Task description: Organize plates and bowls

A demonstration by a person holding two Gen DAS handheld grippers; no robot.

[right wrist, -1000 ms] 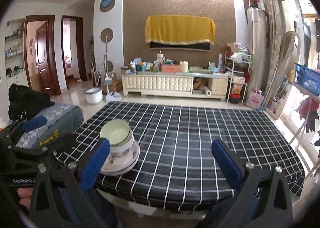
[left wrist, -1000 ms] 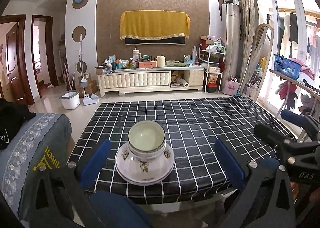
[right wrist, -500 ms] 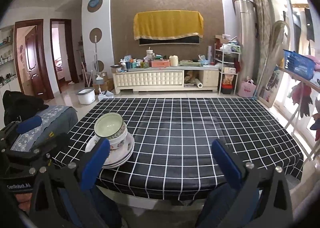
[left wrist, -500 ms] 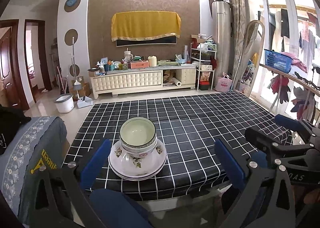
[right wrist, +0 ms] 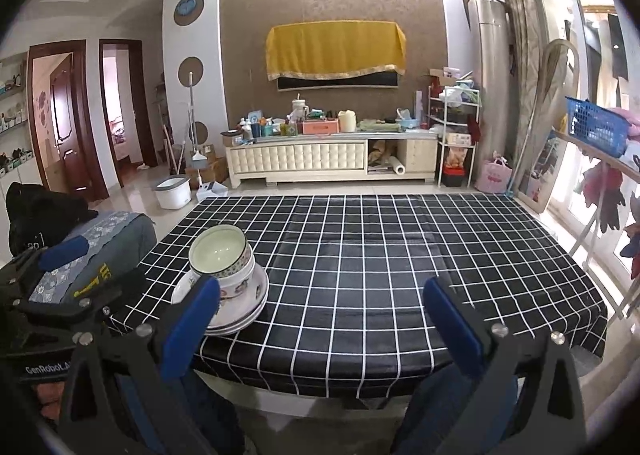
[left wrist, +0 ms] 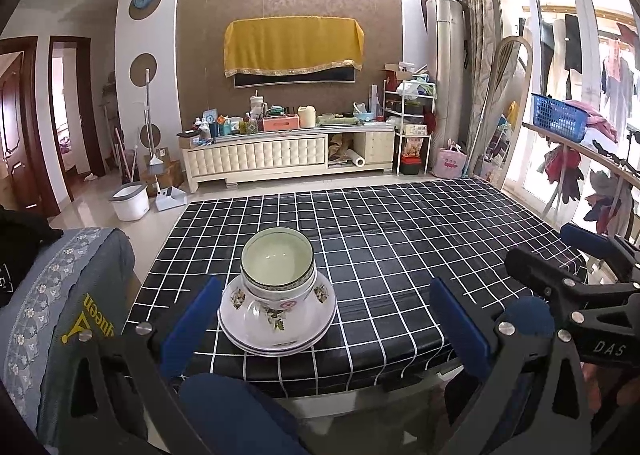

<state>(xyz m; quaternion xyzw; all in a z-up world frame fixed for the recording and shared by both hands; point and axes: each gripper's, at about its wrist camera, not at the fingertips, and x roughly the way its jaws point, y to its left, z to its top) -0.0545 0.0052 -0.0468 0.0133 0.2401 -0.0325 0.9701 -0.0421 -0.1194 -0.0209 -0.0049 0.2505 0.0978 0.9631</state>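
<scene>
A stack of white floral bowls (left wrist: 277, 279) sits on stacked white plates (left wrist: 276, 337) near the front left of the table with the black checked cloth (left wrist: 380, 255). My left gripper (left wrist: 324, 325) is open and empty, held off the table's front edge, with the stack just ahead between its blue fingers (left wrist: 192, 325). My right gripper (right wrist: 320, 327) is open and empty, also off the front edge. The stack of bowls (right wrist: 222, 261) and plates (right wrist: 244, 313) lies ahead of its left finger (right wrist: 192, 327).
A chair with a grey-blue patterned cover (left wrist: 60, 295) stands left of the table. A drying rack with a blue basket (left wrist: 560, 117) is on the right. A cluttered TV cabinet (left wrist: 288, 153) stands at the far wall.
Both grippers have pulled back and risen from the table. The stack looks farther away and lower in both views. The bowls and plates have not moved.
</scene>
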